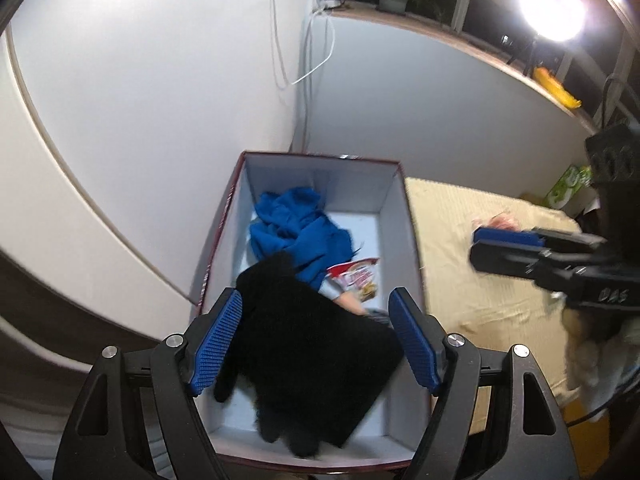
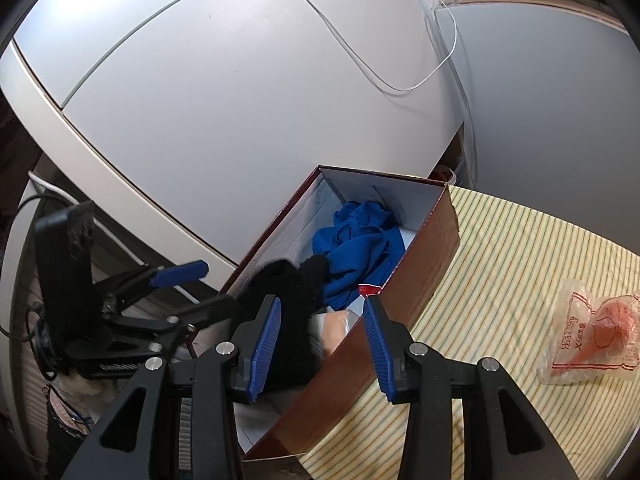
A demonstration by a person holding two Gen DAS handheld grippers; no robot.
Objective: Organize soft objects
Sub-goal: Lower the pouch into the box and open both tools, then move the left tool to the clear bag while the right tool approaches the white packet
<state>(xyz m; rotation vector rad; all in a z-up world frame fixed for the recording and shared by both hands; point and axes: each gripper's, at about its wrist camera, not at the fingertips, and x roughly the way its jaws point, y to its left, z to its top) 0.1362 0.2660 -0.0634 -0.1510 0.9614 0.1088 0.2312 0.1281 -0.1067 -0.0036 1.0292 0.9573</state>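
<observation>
- Below your left gripper (image 1: 316,344), in the left wrist view, sits the open box (image 1: 394,200), dark red outside and white inside; its fingers stand wide apart over the near end, and nothing is pressed between the pads.
- Under that gap the black garment (image 1: 316,360) lies in the near half of the box, its edge close to or against the left pad; you cannot tell which through the blur.
- Farther in, the blue cloth (image 1: 298,228) is heaped toward the far left wall, and a red-and-white packet (image 1: 358,278) lies between it and the right wall. A bare strip of white floor stays free along the right and far sides.
- Only this view shows your right gripper (image 1: 480,242) from the side, out over the yellow striped cover (image 1: 460,292), well right of the box. It also shows a window ledge and a bright lamp (image 1: 554,6).
- From the right wrist view, the right gripper (image 2: 320,336) hovers above the box's long right wall (image 2: 404,308), fingers partly apart with nothing between them.
- Only here do you see the clear plastic bag (image 2: 588,336) with red print, lying alone on the striped cover, well right of the box.
- The left gripper (image 2: 208,288) appears at left, spread open at the box's near corner.
- White wall panels and loose cables close in behind the box.
</observation>
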